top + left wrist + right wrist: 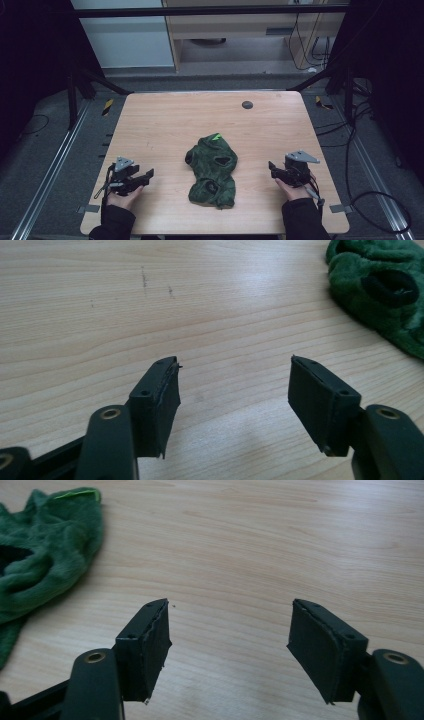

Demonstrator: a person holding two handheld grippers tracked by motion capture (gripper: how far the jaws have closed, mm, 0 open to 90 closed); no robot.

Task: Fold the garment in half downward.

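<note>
A crumpled dark green fleece garment (212,170) with black-lined openings and a small bright green tab lies in the middle of the wooden table (165,120). My left gripper (145,176) rests at the table's near left, open, with nothing between its jaws. In the left gripper view (235,390) the garment (380,290) sits at the upper right, apart from the jaws. My right gripper (272,167) is at the near right, also open and holding nothing. The right gripper view (230,630) has the garment (45,545) at the upper left.
A small dark round disc (247,104) is set in the table near its far edge. Metal frame rails run along both sides. Cables (370,195) trail on the floor to the right. A cabinet stands beyond the table.
</note>
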